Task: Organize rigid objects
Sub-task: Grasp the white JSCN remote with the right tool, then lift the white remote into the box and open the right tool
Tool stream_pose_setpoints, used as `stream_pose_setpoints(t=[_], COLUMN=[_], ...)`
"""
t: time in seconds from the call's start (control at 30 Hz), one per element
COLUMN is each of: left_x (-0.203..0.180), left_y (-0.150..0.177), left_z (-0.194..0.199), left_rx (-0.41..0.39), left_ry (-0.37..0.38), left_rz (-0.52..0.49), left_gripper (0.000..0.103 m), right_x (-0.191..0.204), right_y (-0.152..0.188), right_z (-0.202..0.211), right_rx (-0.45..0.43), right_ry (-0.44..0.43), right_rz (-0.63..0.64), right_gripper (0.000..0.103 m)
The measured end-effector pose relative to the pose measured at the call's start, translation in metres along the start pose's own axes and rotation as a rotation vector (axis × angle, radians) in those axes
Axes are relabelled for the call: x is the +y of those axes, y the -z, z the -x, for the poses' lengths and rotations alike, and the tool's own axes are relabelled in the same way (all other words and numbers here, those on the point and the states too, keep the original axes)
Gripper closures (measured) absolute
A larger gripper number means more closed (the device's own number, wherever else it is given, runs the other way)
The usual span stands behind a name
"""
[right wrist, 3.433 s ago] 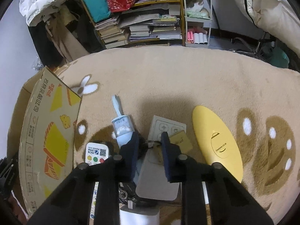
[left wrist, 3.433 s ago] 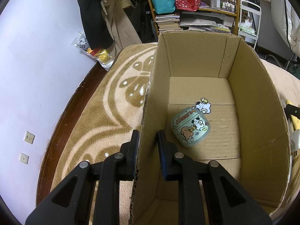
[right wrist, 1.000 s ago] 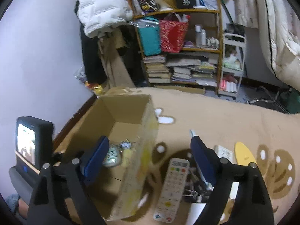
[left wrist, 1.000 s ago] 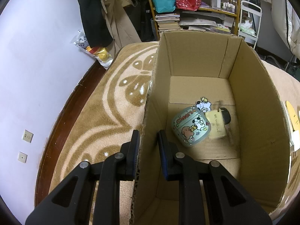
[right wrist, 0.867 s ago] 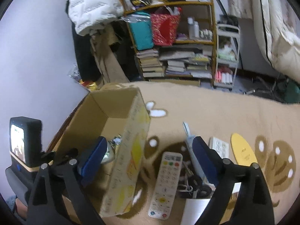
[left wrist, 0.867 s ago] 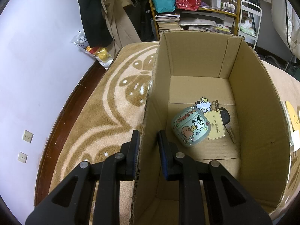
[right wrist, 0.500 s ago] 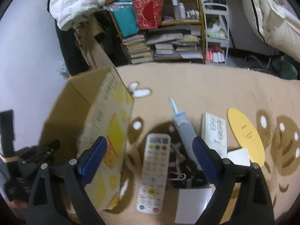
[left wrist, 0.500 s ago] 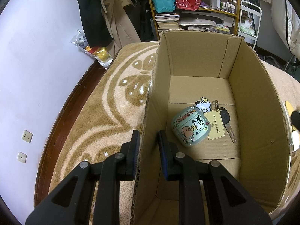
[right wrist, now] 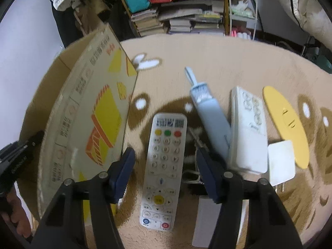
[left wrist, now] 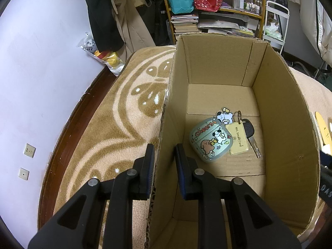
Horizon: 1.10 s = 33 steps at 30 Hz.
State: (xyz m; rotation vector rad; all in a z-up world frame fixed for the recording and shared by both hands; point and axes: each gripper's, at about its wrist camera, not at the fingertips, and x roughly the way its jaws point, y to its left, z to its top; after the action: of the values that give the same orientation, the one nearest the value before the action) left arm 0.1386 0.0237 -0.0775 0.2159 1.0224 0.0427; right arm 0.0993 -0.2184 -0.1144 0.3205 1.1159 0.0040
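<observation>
Left gripper [left wrist: 164,157] clamped on the box [left wrist: 290,108] wall, lower centre of its frame; case [left wrist: 209,141] and key [left wrist: 250,133] lie inside. Right gripper [right wrist: 164,161] straddles the white remote [right wrist: 165,166], low centre; jaws have just been closing, pads not touching it. Blue tool [right wrist: 209,112] and white switch panel [right wrist: 248,128] lie to the right.

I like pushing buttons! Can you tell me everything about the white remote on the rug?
The white remote is a long, slim, plastic-looking bar lying flat, face up on the tan rug, beside the cardboard box. It has yellow, green and red buttons near the top, rows of pale keys, a yellow round pad lower down, and blue and red buttons at the bottom. The right gripper straddles it, jaws just closing, not yet pressing.
</observation>
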Motion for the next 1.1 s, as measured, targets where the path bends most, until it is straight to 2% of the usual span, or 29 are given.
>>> stream_pose_setpoints(t=[0.17,0.23,0.43,0.53,0.7,1.1], left_x=[0.0,0.0,0.0,0.0,0.0,0.0], left_y=[0.0,0.0,0.0,0.0,0.0,0.001], left_z=[0.0,0.0,0.0,0.0,0.0,0.001], left_rx=[0.0,0.0,0.0,0.0,0.001,0.002], left_ry=[0.0,0.0,0.0,0.0,0.0,0.003], left_rz=[0.0,0.0,0.0,-0.001,-0.001,0.0], left_gripper=[0.083,0.083,0.083,0.083,0.083,0.083], right_x=[0.005,0.006,0.012,0.008,0.015,0.026], right_y=[0.0,-0.001,0.004,0.006,0.008,0.003], right_z=[-0.004,-0.008,-0.021,-0.021,-0.016,0.019], right_rx=[-0.001,0.024,0.072,0.042,-0.002,-0.115], right_ry=[0.018,0.007,0.039,0.046,0.099,0.057], right_rz=[0.022,0.022,0.029,-0.014,0.047,0.046], right_gripper=[0.038,0.053,0.055,0.058,0.059,0.059])
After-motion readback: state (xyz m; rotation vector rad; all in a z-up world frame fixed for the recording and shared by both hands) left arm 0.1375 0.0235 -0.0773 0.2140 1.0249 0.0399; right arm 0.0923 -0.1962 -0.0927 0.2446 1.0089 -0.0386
